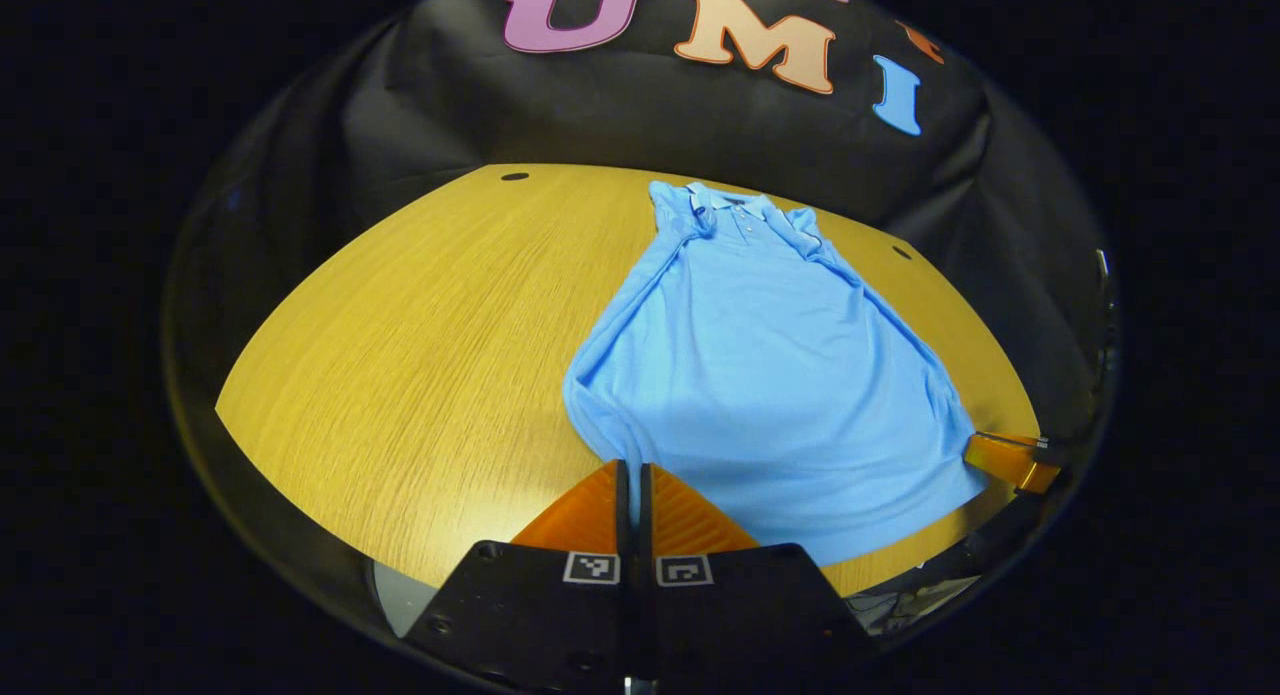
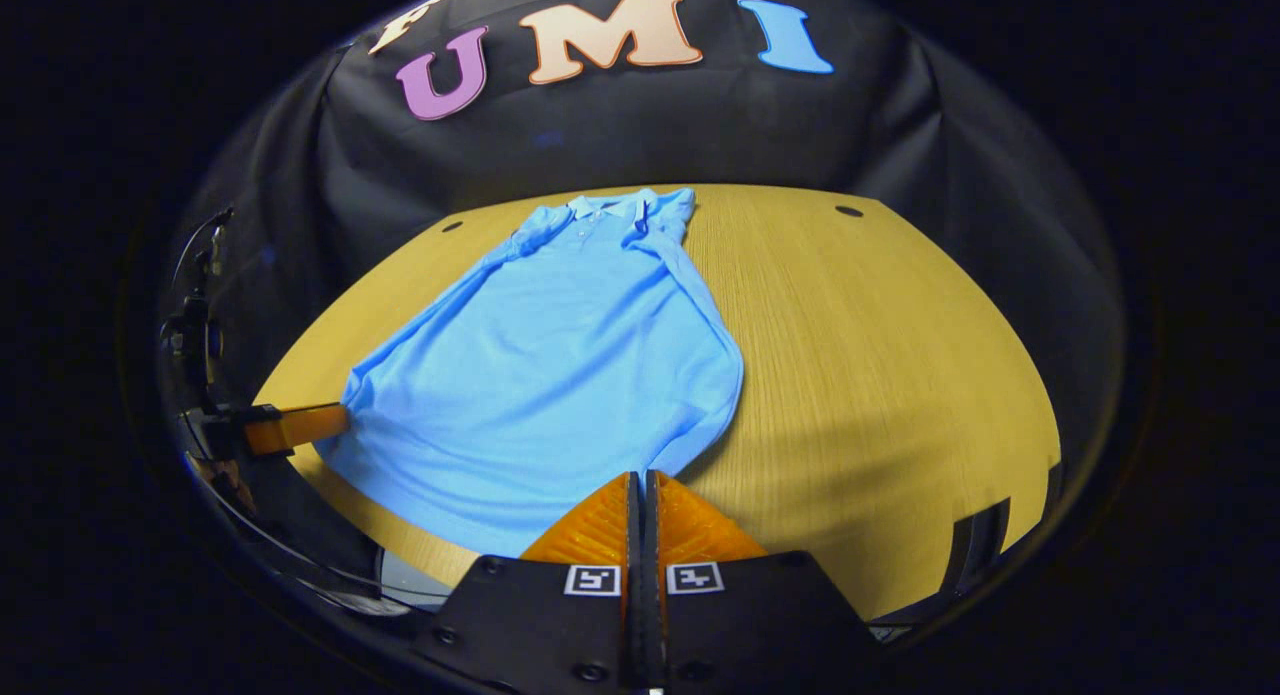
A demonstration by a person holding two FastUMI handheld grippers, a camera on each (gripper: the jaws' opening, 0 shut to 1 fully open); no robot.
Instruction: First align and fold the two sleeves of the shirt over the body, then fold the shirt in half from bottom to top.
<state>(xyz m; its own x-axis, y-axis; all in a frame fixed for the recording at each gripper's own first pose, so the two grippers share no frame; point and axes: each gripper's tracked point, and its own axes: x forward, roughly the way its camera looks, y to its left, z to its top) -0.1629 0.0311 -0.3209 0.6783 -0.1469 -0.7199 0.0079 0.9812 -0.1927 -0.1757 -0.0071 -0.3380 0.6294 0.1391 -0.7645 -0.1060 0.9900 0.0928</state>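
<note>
1. Showing the round wooden table with pale yellow grain (image 1: 400,355), which spreads out ahead of both grippers; its smooth top could let cloth slide when pulled.
2. The light blue short-sleeved polo shirt (image 1: 760,375) lies flat, collar at the far end from both grippers, hem nearest them. The sleeves appear already folded in along the sides. Risk: a fast or uneven lift of the hem could spill those sleeve folds outward or skew the half-fold.
3. The left gripper (image 1: 632,475) sits at the near hem corner, fingers drawn together; whether cloth is pinched between them cannot be told. If not, that corner stays behind.
4. The right gripper (image 2: 640,485) sits likewise at the opposite hem corner, fingers together, grasp equally uncertain.
</note>
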